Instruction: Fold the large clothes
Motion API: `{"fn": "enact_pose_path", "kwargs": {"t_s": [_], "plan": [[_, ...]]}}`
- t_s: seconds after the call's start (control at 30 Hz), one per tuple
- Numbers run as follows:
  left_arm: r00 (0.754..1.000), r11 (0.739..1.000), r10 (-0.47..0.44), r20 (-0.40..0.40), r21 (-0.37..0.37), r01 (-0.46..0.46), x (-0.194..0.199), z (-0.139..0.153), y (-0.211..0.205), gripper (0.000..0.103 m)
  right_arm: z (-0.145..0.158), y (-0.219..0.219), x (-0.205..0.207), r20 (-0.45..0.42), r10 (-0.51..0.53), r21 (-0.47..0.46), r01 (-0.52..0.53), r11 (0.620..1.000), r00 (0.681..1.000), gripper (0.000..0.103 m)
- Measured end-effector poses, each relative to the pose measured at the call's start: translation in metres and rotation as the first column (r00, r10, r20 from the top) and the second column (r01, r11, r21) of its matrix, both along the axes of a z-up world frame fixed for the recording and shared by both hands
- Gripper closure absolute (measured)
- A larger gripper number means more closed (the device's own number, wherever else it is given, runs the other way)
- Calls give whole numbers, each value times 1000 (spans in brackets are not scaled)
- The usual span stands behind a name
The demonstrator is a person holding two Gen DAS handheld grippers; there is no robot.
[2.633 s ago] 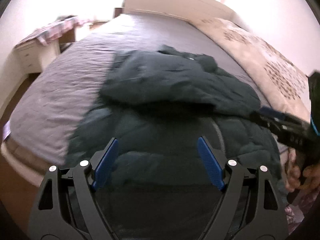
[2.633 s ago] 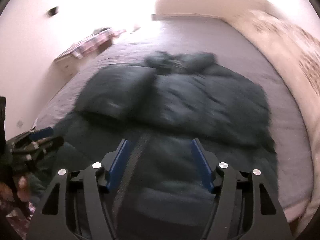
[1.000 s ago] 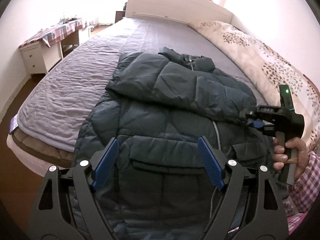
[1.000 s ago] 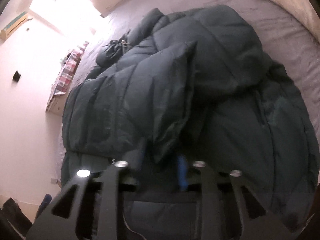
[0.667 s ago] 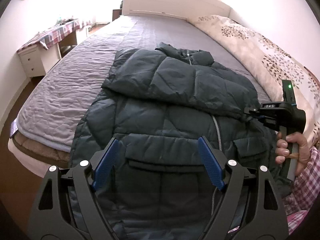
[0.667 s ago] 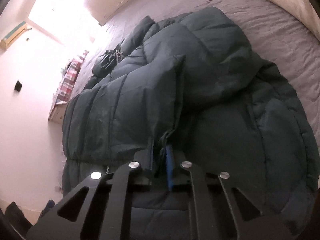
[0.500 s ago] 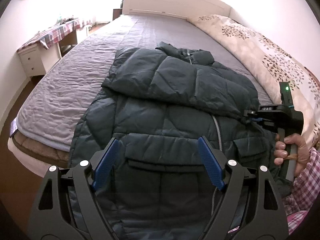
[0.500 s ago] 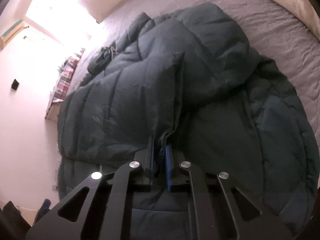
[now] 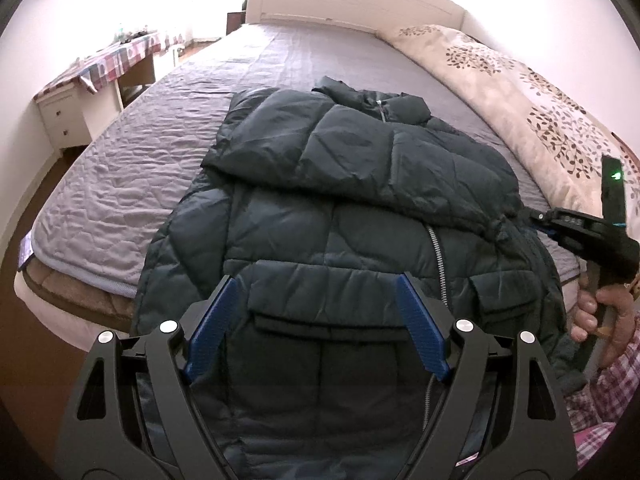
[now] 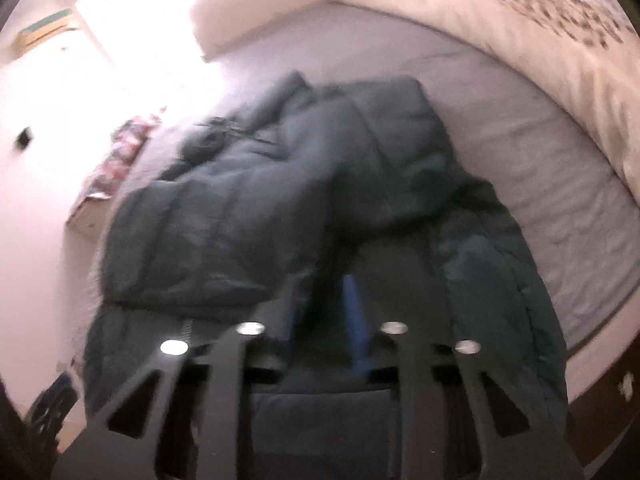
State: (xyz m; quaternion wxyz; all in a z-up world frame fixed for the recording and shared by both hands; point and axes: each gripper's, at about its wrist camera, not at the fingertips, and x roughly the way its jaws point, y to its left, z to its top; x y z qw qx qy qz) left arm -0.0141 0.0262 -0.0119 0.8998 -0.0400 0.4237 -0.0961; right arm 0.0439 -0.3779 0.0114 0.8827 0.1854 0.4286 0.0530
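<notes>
On the far left of the left wrist view stands one white bedside cabinet (image 9: pixel 64 120) under a checked cloth (image 9: pixel 116 60). Next to it runs one bed (image 9: pixel 132 168) with a grey quilted, wrinkled cover and a pale headboard (image 9: pixel 352 4) at the far end.

One jacket (image 9: pixel 320 208) lies on the near half of the bed, its hem hanging over the near edge. It is dark, puffy and stitched in panels, with a metal zip (image 9: pixel 438 264) down the front and two flap pockets low on the body. One sleeve (image 9: pixel 360 152) is folded across the chest.

The left gripper (image 9: pixel 316 320) hovers over the hem, tilted down towards the jacket. Its two blue ribbed pads (image 9: pixel 208 324) stand wide apart with nothing between them.

Further right, the right gripper (image 9: pixel 532 216) reaches in from the side at the cuff end of the folded sleeve, with a hand (image 9: pixel 604 316) wrapped round its handle and a checked cuff below it. In its own blurred view the right gripper (image 10: pixel 324 304) points down at the jacket (image 10: pixel 280 216); its jaws have just been closing and now stand narrow with dark sleeve fabric between them, though the blur hides whether the pads press on it.

Along the far right lies one cream duvet (image 9: pixel 520 100) printed with brown leaves.
</notes>
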Motion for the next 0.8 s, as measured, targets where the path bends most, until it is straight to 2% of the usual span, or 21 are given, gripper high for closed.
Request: {"fn": "enact_pose_path", "kwargs": {"t_s": [0.1, 0.23, 0.3, 0.33, 0.6, 0.8], "plan": [[1000, 1000, 2, -6, 3, -2, 0, -1, -1, 23, -4, 18, 10, -13, 95, 31, -94, 995, 995, 83], [1000, 1000, 8, 4, 7, -8, -3, 1, 1, 23, -29, 29, 26, -110, 104, -7, -105, 994, 989, 84], [1000, 1000, 15, 6, 6, -15, -3, 2, 3, 23, -46, 27, 32, -176, 77, -65, -89, 994, 981, 95], [1000, 1000, 21, 5, 4, -21, -4, 2, 4, 23, -49, 25, 33, -189, 69, -74, -85, 994, 980, 96], [1000, 1000, 26, -8, -13, -26, -2, -1, 9, 23, -54, 19, 31, -213, 63, -75, -81, 994, 975, 98], [998, 997, 59, -13, -40, -59, -1, -3, 19, 23, -43, 20, 25, -199, 53, -49, -63, 997, 979, 96]]}}
